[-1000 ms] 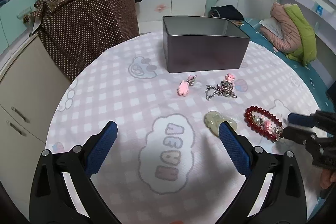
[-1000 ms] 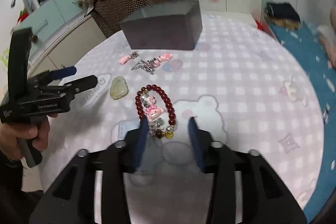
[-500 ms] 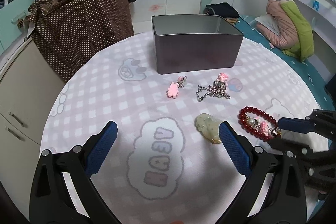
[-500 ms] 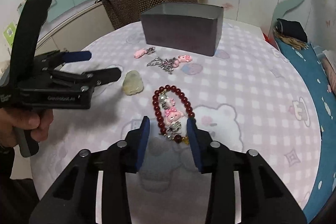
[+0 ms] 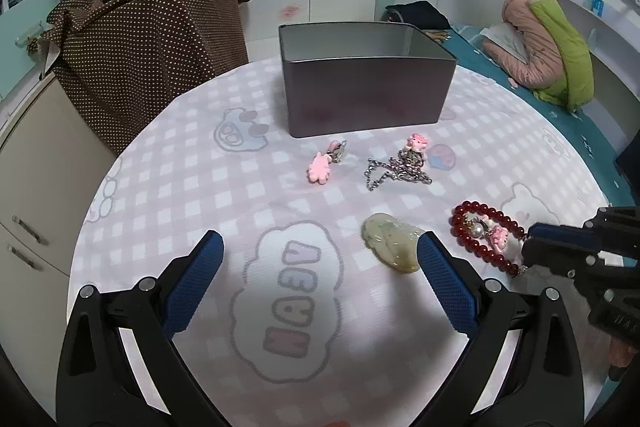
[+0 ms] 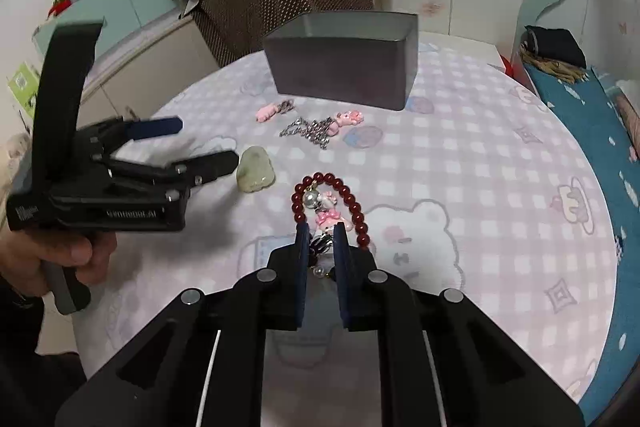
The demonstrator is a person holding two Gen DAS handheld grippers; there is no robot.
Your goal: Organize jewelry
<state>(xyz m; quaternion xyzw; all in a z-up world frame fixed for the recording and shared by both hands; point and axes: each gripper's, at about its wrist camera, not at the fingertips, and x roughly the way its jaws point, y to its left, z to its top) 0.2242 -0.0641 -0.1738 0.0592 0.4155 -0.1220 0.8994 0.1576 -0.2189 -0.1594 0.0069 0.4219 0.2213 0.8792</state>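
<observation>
A red bead bracelet [image 6: 352,205] with pink charms lies on the checked tablecloth; it also shows in the left wrist view [image 5: 486,241]. My right gripper [image 6: 321,231] has closed on its near end, jaws pinching the charm cluster. My left gripper [image 5: 320,255] is open and empty above the cloth, and shows in the right wrist view [image 6: 200,143]. A pale green jade pendant [image 5: 394,247] lies by its right finger. A silver chain with a pink charm [image 5: 402,167] and a pink clip [image 5: 322,167] lie in front of the open grey tin box [image 5: 366,89].
The round table's edge [image 5: 86,211] curves off at left, with a white cabinet and a brown dotted bag [image 5: 140,47] beyond. A teal bed with bedding [image 5: 548,55] is at the right.
My right gripper's jaws narrowed from half open to pinching the near end of the bracelet. My left gripper stayed open and drifted slightly.
</observation>
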